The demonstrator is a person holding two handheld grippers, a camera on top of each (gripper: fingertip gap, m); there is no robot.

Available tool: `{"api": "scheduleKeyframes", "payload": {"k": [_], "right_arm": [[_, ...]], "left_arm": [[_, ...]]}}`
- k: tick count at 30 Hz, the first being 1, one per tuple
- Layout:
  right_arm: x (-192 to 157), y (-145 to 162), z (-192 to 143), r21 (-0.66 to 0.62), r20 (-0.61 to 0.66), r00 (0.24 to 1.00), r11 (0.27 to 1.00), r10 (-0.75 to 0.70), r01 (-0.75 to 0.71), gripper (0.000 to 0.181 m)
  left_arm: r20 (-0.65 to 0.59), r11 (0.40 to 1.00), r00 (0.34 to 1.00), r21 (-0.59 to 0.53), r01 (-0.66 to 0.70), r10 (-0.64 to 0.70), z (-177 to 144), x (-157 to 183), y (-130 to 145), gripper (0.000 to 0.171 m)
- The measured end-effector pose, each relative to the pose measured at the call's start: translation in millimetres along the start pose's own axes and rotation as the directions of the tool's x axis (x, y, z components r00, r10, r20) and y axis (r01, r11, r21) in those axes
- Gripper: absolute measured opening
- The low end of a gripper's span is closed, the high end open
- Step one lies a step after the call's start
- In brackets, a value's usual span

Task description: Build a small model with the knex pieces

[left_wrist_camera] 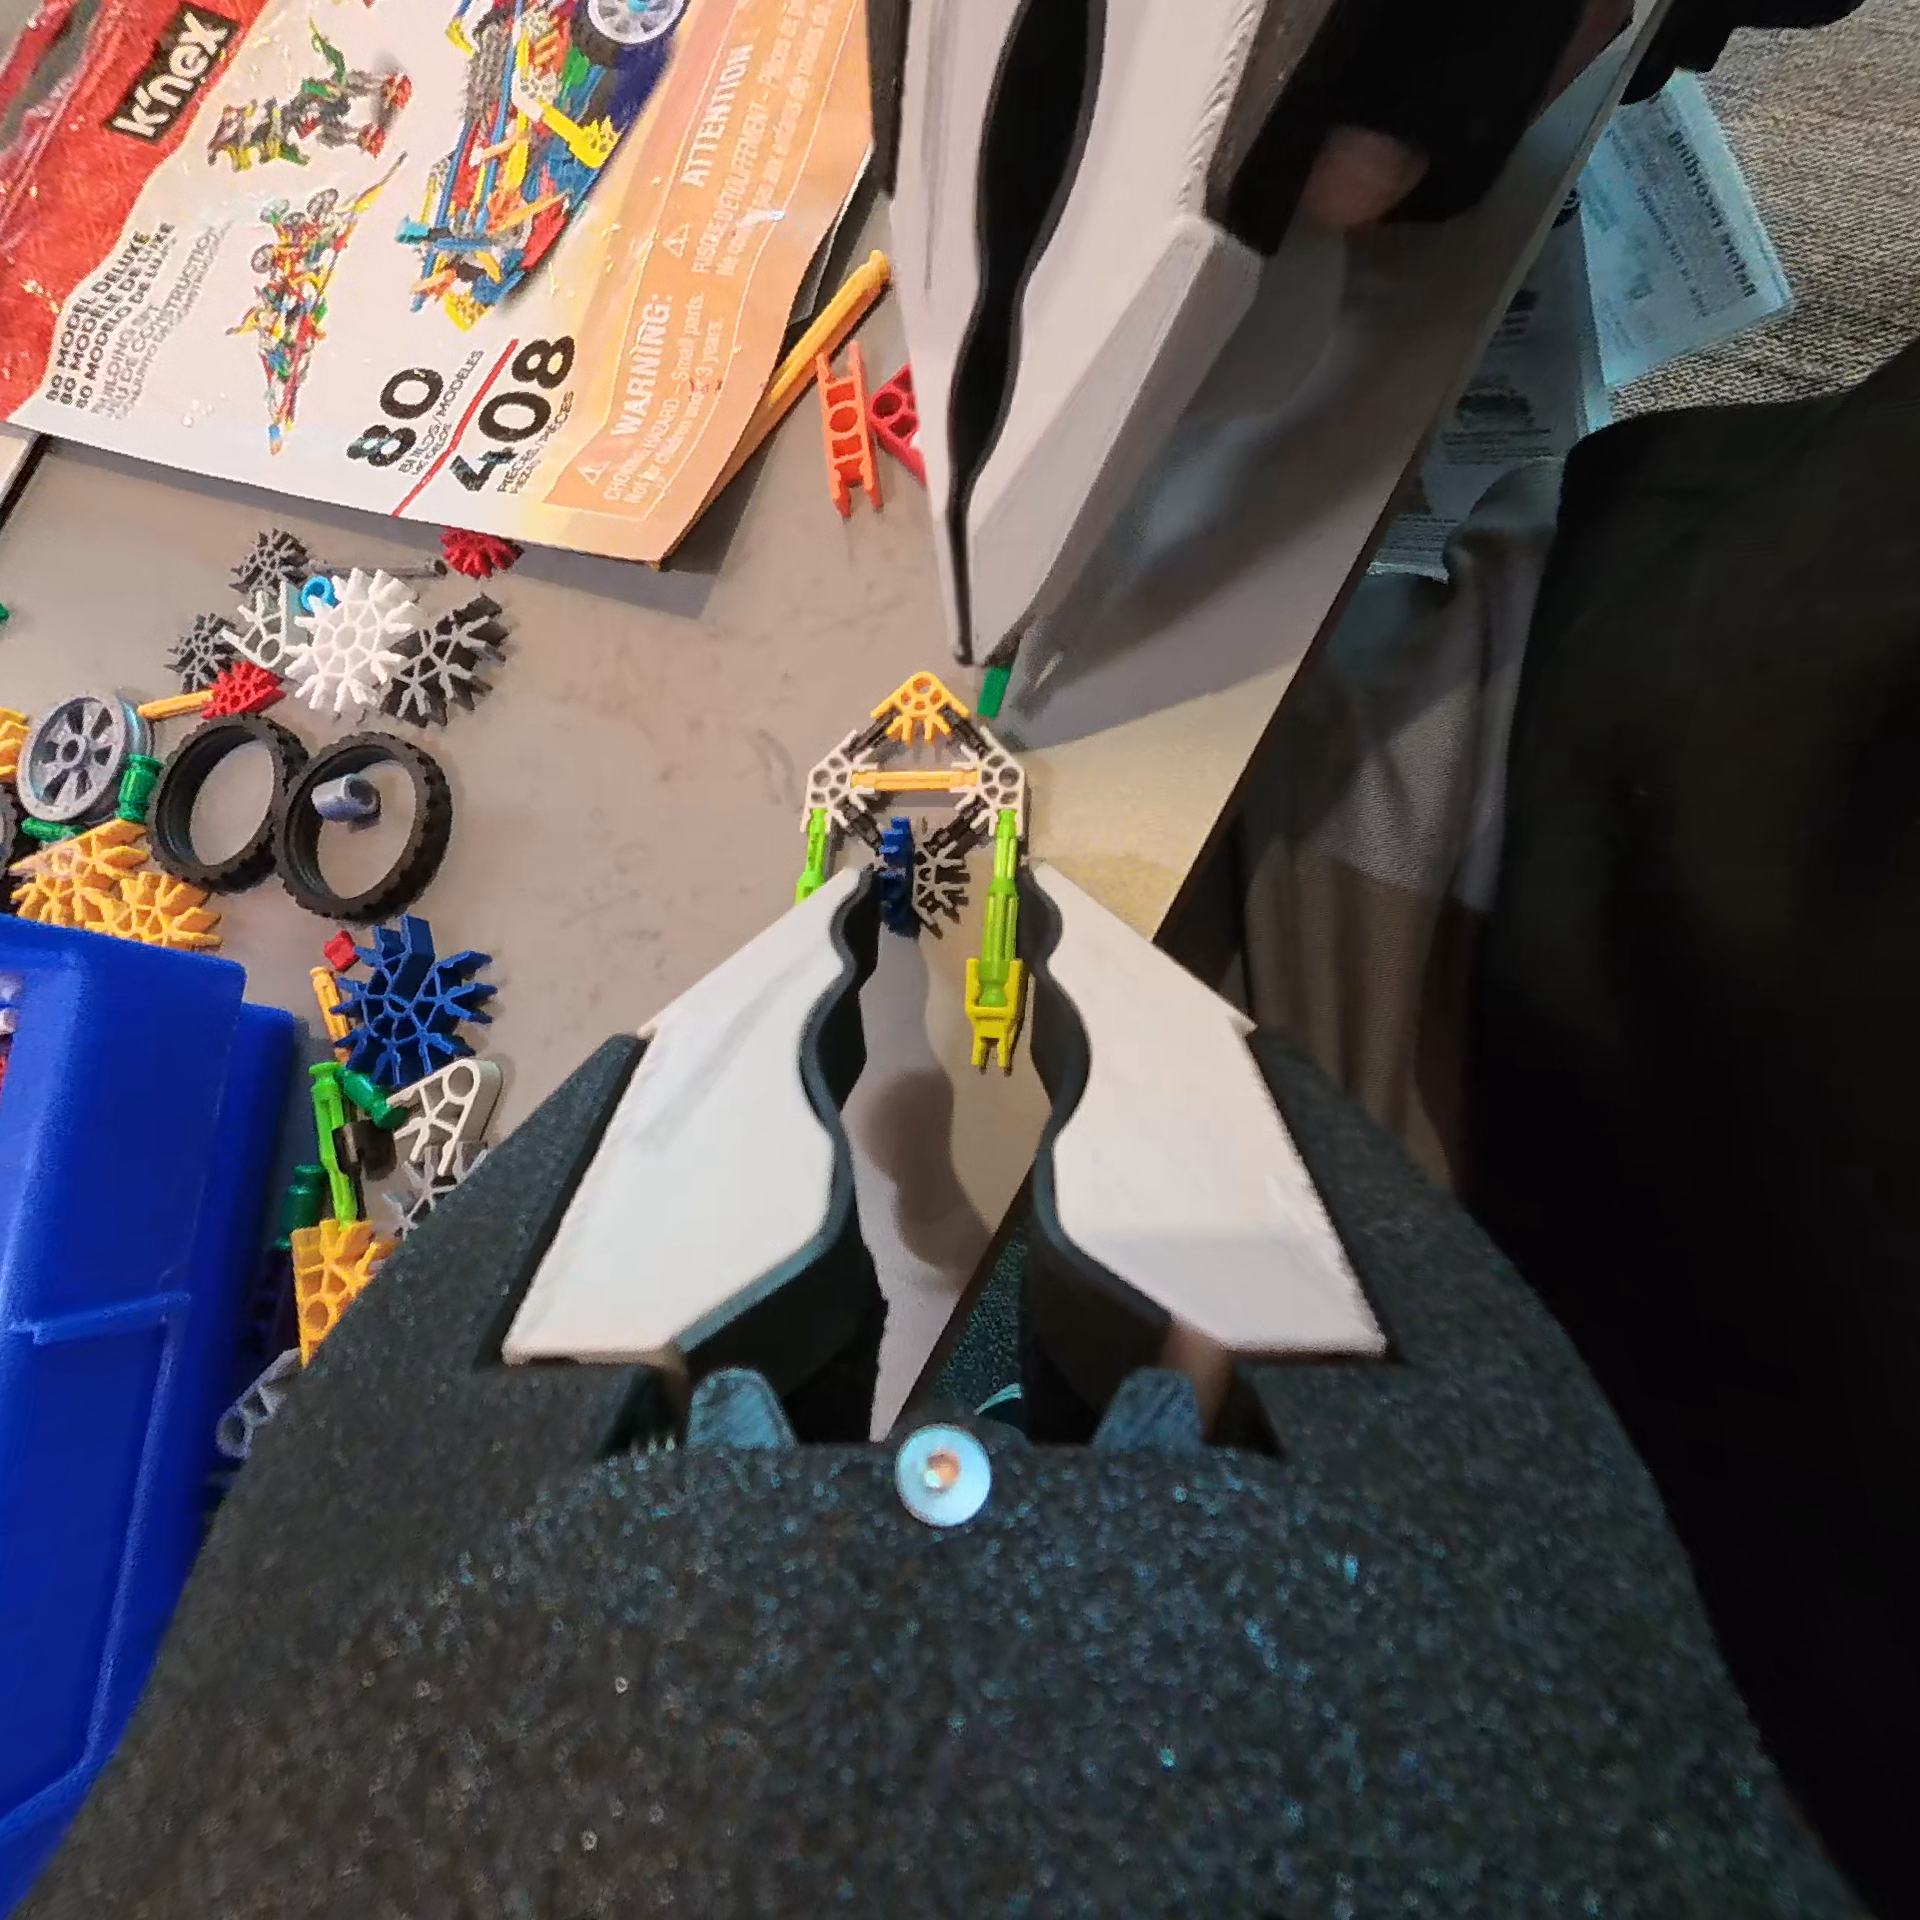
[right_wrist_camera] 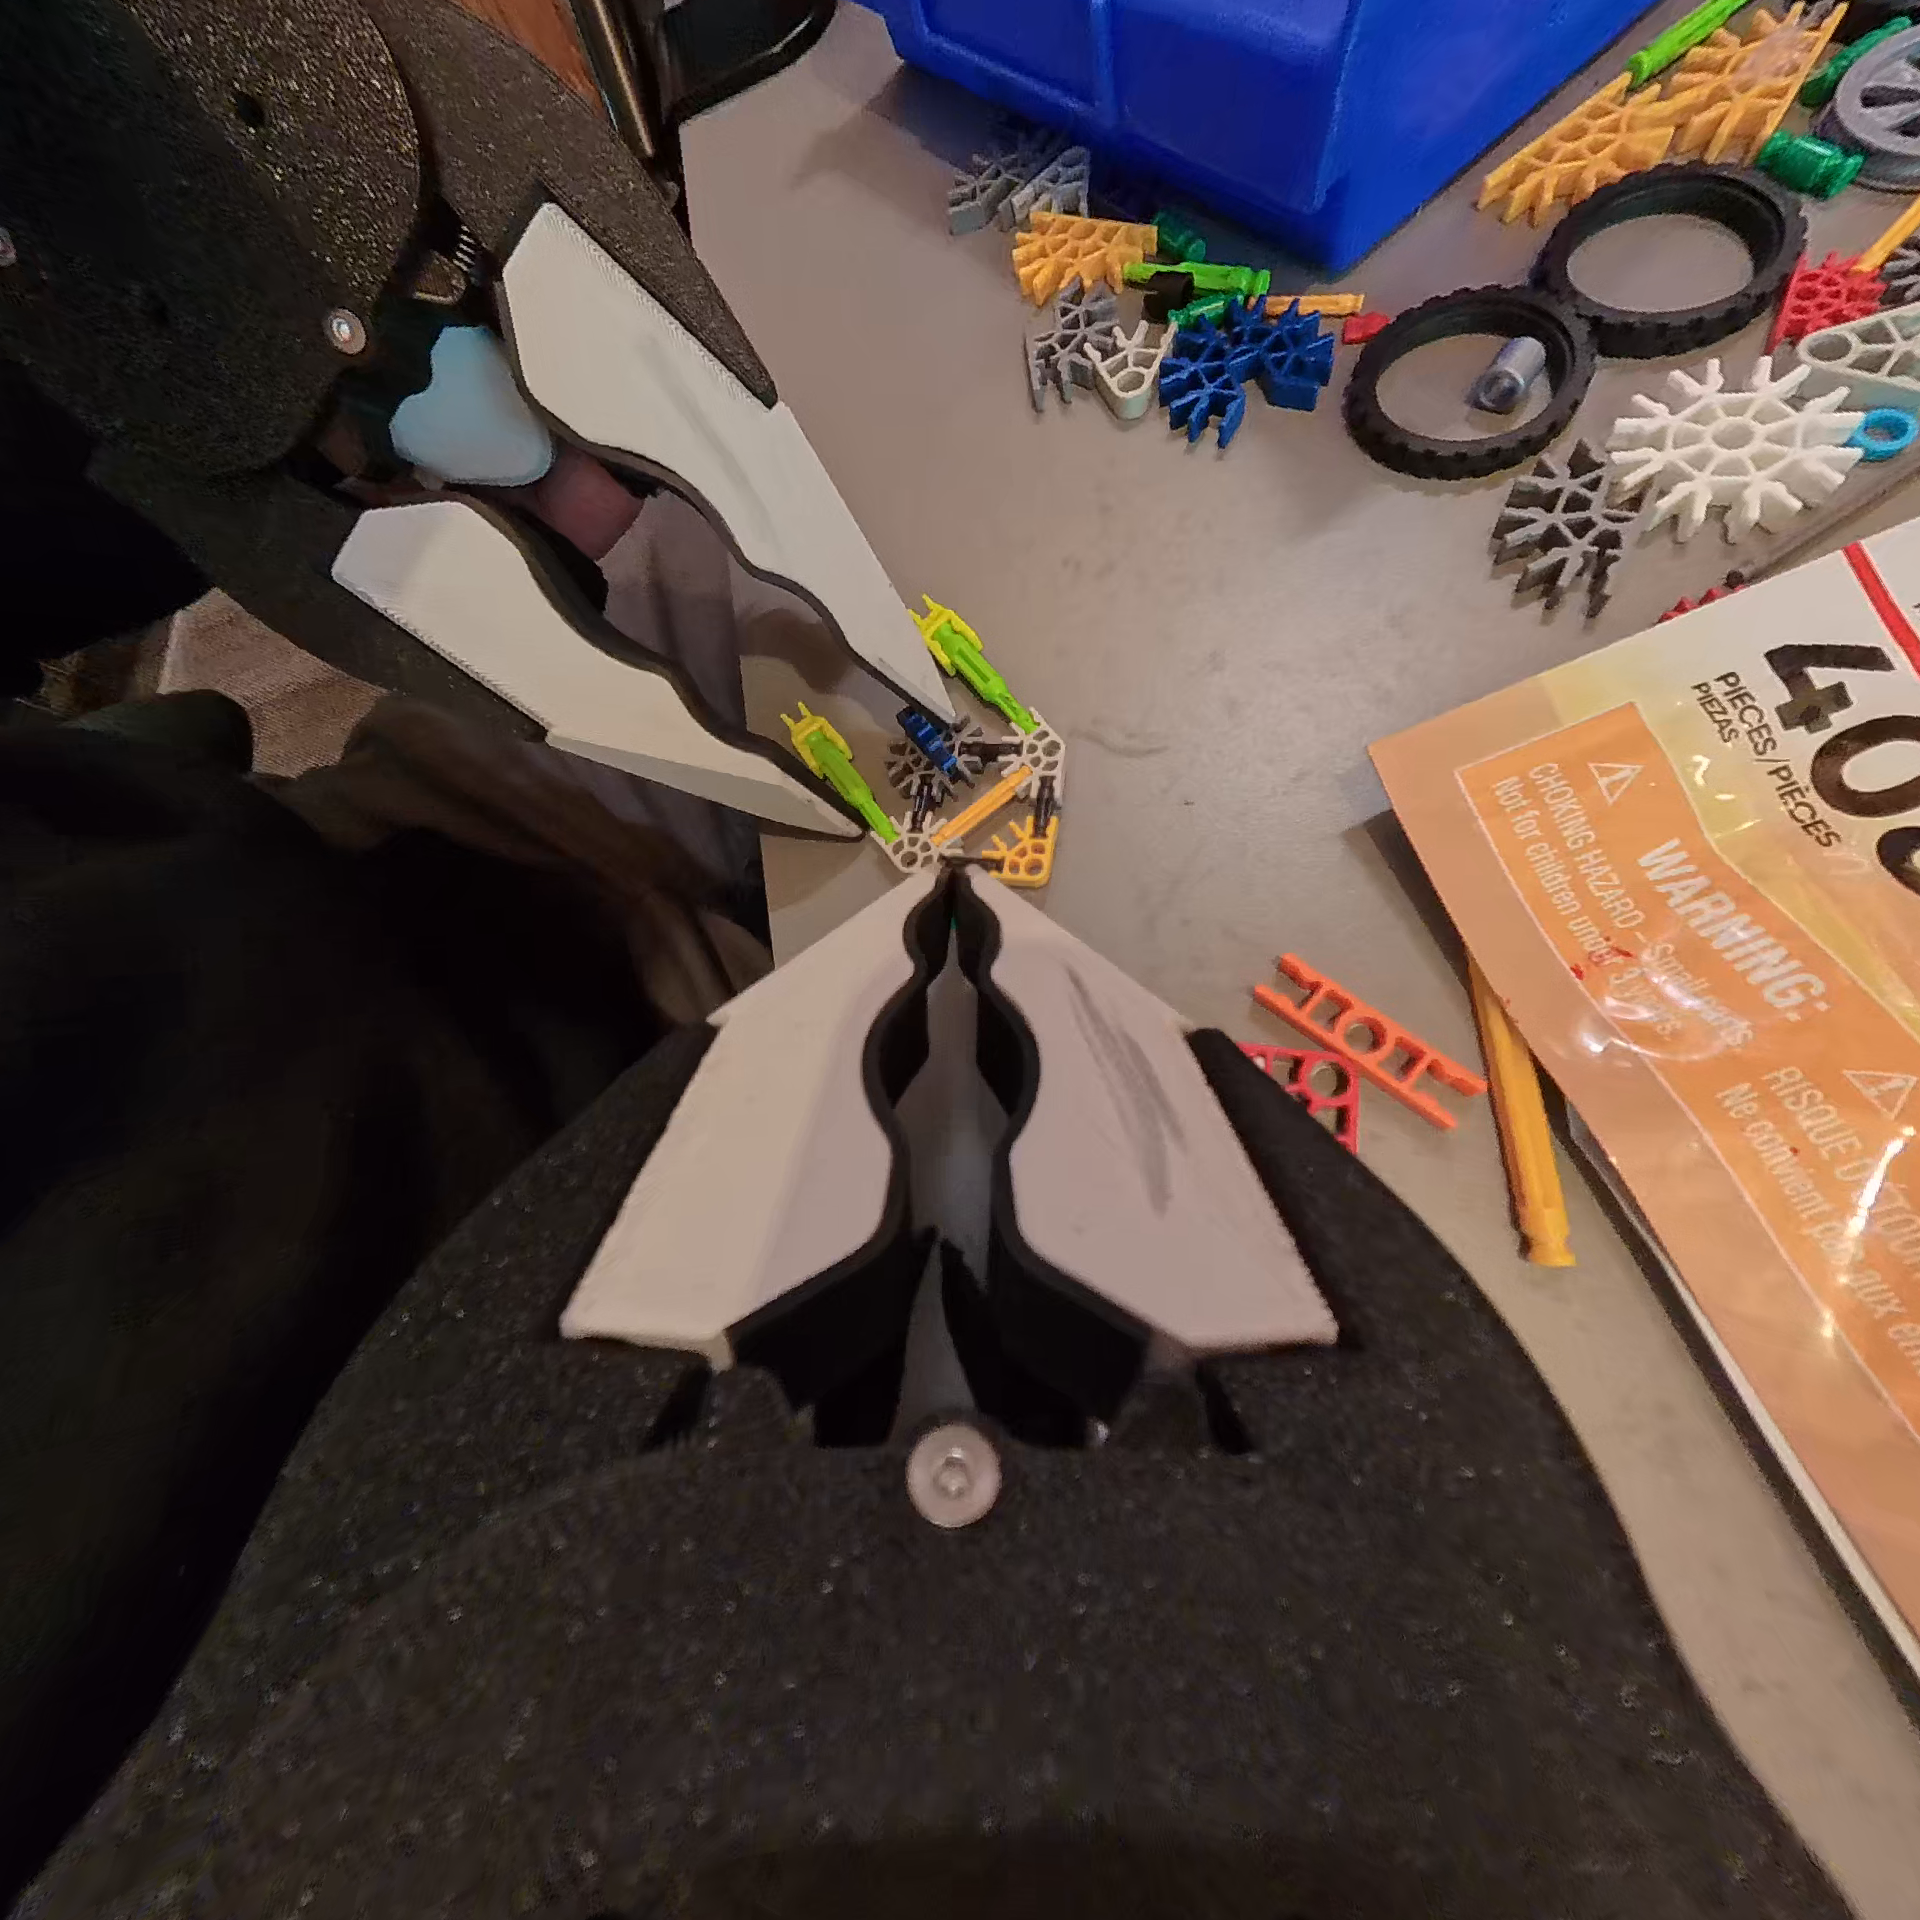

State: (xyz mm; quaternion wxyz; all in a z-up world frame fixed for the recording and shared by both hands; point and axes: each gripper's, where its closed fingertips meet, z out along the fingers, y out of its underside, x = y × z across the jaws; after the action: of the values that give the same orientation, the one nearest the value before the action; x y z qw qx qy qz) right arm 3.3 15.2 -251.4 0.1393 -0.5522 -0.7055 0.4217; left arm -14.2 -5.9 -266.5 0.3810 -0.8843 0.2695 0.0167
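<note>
A small construction-toy assembly (left_wrist_camera: 920, 805) of grey, yellow, black and blue connectors joined by short rods, with two lime-green rods sticking out, sits near the table (left_wrist_camera: 644, 769) edge; the left gripper (left_wrist_camera: 940, 883) grips it, its white fingers set narrowly apart around the blue and black connectors, the two green rods lying just outside the fingertips; the right gripper (right_wrist_camera: 954, 878) meets the assembly from the opposite side, its fingers nearly closed on a small dark green piece (left_wrist_camera: 992, 691) at the yellow connector's corner; in the left wrist view that gripper comes down from above. Farther out on the grey table lie loose parts: two black tyres (right_wrist_camera: 1558, 322) side by side, a white snowflake connector (right_wrist_camera: 1735, 447), blue connectors (right_wrist_camera: 1242, 364), yellow connectors (right_wrist_camera: 1081, 249), an orange connector (right_wrist_camera: 1366, 1039) and a long yellow rod (right_wrist_camera: 1522, 1132); a blue plastic bin (right_wrist_camera: 1226, 94) stands beyond them; a printed cardboard sheet (left_wrist_camera: 416, 239) in a clear wrapper lies beside the rod.
</note>
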Motion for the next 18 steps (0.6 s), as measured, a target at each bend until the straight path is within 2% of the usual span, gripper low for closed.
{"api": "scheduleKeyframes", "payload": {"k": [7,18], "right_arm": [[2.4,3.3,3.2,-0.028,-0.021,1.0,1.0,-0.015,0.014,0.0],[5.0,6.1,8.8,-0.054,-0.046,0.998,0.998,0.04,-0.042,0.0]], "left_arm": [[-0.024,1.0,1.0,0.001,0.012,-0.012,0.2,2.3,-0.5,0.025],[0.003,1.0,1.0,-0.001,0.001,-0.001,2.3,4.9,-4.1,0.024]]}}
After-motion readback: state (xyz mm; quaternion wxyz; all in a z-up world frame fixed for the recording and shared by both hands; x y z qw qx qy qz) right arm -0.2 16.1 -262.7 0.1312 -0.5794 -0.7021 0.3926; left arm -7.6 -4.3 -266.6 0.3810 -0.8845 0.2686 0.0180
